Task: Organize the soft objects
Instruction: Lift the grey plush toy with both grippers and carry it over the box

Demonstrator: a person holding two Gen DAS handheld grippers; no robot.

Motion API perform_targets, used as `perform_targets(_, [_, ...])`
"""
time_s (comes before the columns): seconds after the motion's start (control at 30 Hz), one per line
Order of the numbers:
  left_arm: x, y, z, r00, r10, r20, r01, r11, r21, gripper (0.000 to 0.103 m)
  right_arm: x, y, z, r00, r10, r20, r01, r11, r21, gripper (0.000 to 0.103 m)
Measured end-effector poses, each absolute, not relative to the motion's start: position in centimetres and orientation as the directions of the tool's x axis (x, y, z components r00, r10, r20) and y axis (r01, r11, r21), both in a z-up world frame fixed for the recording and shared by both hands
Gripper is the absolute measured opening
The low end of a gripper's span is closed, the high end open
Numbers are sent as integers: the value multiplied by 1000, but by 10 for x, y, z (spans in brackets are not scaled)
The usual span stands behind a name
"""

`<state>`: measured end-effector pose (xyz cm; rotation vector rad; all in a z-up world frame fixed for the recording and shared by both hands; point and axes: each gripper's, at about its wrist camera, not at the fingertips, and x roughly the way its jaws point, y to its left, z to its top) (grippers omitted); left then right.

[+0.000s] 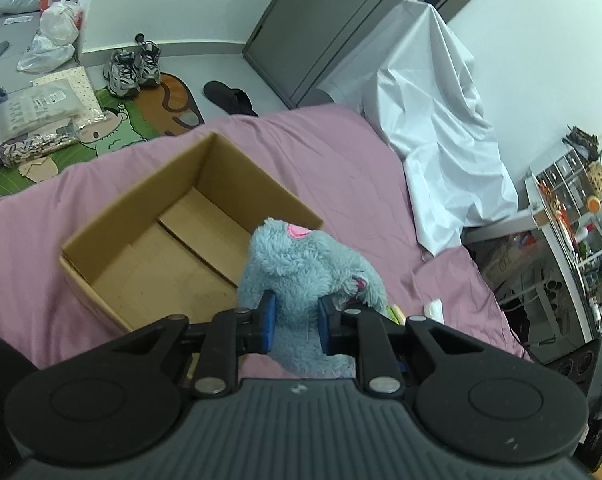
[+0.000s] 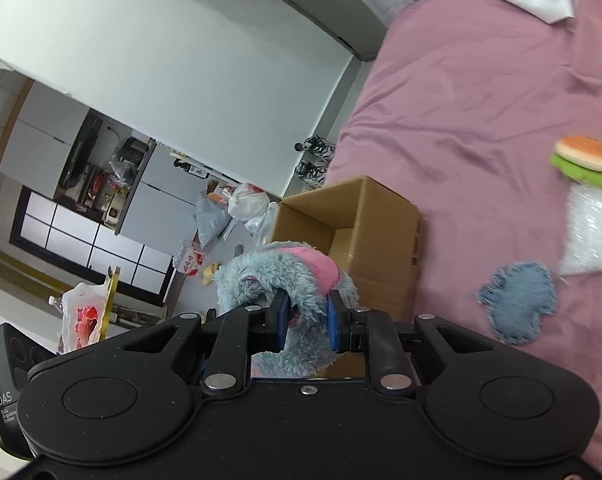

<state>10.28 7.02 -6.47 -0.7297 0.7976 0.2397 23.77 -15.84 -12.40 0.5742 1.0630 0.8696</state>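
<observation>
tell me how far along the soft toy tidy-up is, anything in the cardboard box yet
Done: nothing visible; the open brown cardboard box on the pink bedsheet looks empty.

In hand: the left gripper and right gripper are both shut on the fluffy blue plush toy with pink patches, held next to the box.

Left: the plush burger, frayed blue denim patch and shiny white fabric lie on the sheet.

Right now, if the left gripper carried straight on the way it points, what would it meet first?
Probably the cardboard box. The left gripper, shut on the blue plush toy, aims toward the box's near right corner; depth is unclear, so it might pass above the rim.
</observation>
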Motion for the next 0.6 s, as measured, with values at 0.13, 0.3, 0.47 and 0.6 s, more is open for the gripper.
perform_targets(0.13, [107,86,-69,688,-64,-723,-470,720,-511,19,239,-141,-123,219,833,-509,-352,554,755,20])
perform_targets(0.3, [113,106,-73,698,-57,-713,-479,703,-525,17,242,-125,-122,230,832,-505,-364,555,748,20])
perform_targets(0.47, [124,121,-78,703,-49,-710,-485,697,-528,16,249,-108,-123,247,823,-512,-367,568,737,24])
perform_targets(0.6, [134,131,-89,698,-40,-715,-496,694,-522,16,256,-95,-128,250,809,-532,-364,588,722,25])
